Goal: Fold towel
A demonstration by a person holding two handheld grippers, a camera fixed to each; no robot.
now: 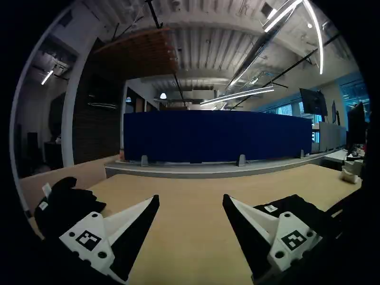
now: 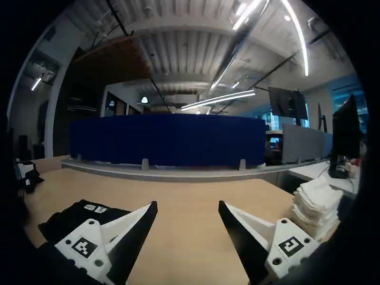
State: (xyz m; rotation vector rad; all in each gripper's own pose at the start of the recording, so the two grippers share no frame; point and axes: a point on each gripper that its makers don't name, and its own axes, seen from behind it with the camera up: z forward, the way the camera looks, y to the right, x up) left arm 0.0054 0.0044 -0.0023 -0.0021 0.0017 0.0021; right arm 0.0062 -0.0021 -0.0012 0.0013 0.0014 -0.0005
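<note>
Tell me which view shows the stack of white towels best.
The right gripper view: the stack of white towels sits close, its folded layers distinct. The left gripper view shows it small and far off.

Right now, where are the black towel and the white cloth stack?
Black folded towel (image 2: 66,221), right gripper view, top surface.
Stack of white folded cloths (image 2: 316,204), right gripper view, front side.

The right claw gapes empty above the table, black towel left.

Open-plan office: a blue partition lines the far edge of the tabletop, with desk monitors beyond and strip lights overhead.
</note>
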